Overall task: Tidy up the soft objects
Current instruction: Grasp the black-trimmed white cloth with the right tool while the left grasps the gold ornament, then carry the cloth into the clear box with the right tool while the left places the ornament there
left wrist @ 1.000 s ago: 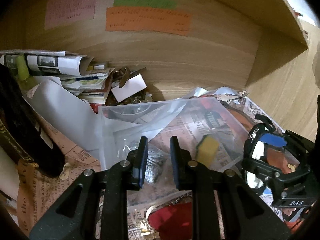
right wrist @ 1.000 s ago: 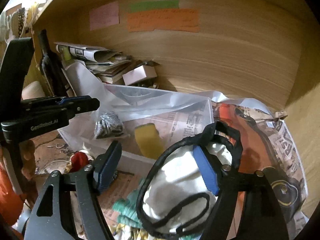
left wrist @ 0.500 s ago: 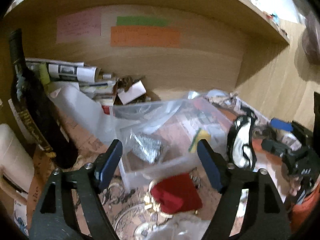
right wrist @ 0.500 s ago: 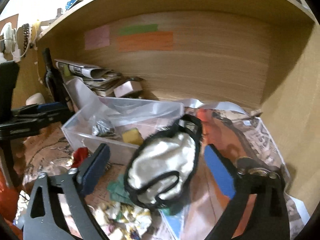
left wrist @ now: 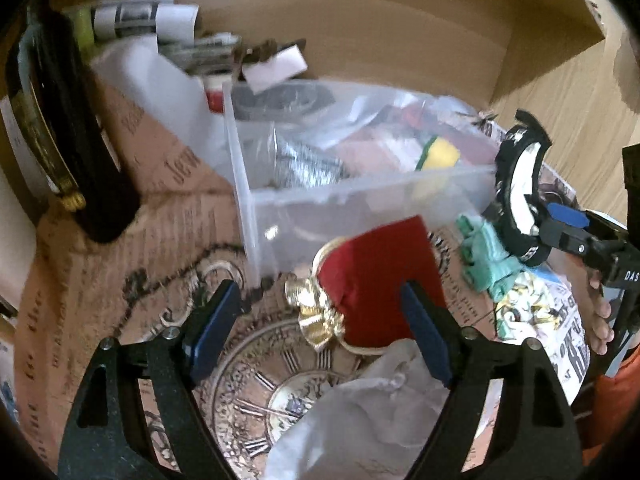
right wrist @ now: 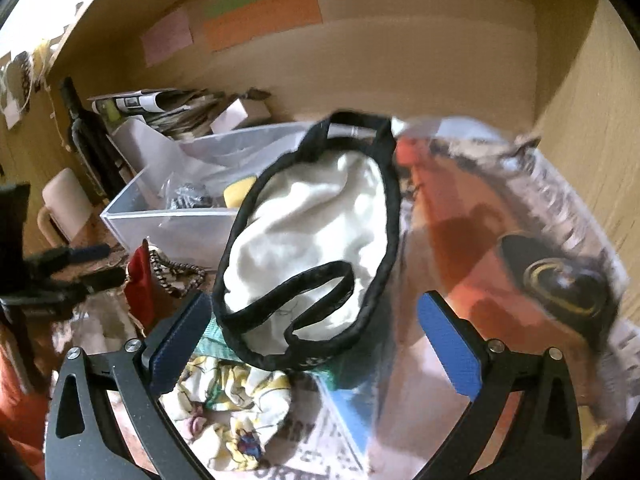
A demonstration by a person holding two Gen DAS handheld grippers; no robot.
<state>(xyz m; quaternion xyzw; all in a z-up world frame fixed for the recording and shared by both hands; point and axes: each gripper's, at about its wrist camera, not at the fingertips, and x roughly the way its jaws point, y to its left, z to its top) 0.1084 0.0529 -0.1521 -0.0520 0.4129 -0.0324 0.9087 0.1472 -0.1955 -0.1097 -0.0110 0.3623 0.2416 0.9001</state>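
A white soft cloth piece with black trim (right wrist: 308, 248) sits loose between my right gripper's wide-open fingers (right wrist: 316, 340); whether it is falling or resting I cannot tell. It also shows at the right of the left wrist view (left wrist: 520, 184). My left gripper (left wrist: 320, 328) is open and empty over a red cloth pouch (left wrist: 380, 276) with gold trim. A clear plastic bin (left wrist: 360, 200) holds a yellow sponge (left wrist: 440, 154) and a silvery scrubber (left wrist: 308, 164). A green cloth (left wrist: 484, 256) and a yellow patterned cloth (right wrist: 232, 408) lie beside it.
A dark bottle (left wrist: 60, 132) stands at the left. Rolled newspapers (left wrist: 140, 20) and papers pile against the wooden back wall. Printed newspaper (right wrist: 520, 240) covers the shelf floor. A white plastic bag (left wrist: 360, 412) lies near the left gripper.
The left gripper opened and drew back from the bin toward the red pouch. The right gripper opened wide and the white cloth came free of its fingers.
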